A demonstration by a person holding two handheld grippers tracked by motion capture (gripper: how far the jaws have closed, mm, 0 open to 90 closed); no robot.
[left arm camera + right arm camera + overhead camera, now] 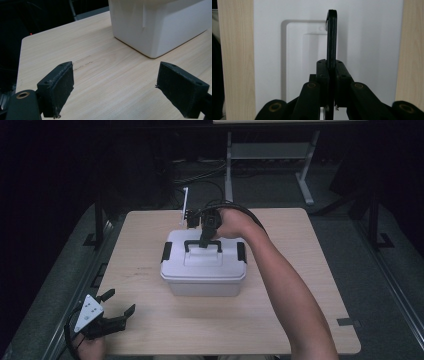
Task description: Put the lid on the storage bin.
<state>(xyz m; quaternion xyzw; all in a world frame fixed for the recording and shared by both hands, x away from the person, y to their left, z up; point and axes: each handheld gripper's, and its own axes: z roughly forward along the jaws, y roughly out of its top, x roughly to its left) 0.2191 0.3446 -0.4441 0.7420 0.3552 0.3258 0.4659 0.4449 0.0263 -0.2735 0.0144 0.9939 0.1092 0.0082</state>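
One white lidded box – right tongs pinching handle; left tongs spread.

A smooth, matt white plastic box with a black plastic handle sits on the pale wood-grain counter.

The right forearm extends from the near edge diagonally toward the far centre. The right hand holds the right gripper pointing downward, jaws clamped together on a thin black handle that stands edge-on between them. The left hand sits at the near left corner, holding the left gripper low and roughly level, jaws spread wide apart with nothing between them.
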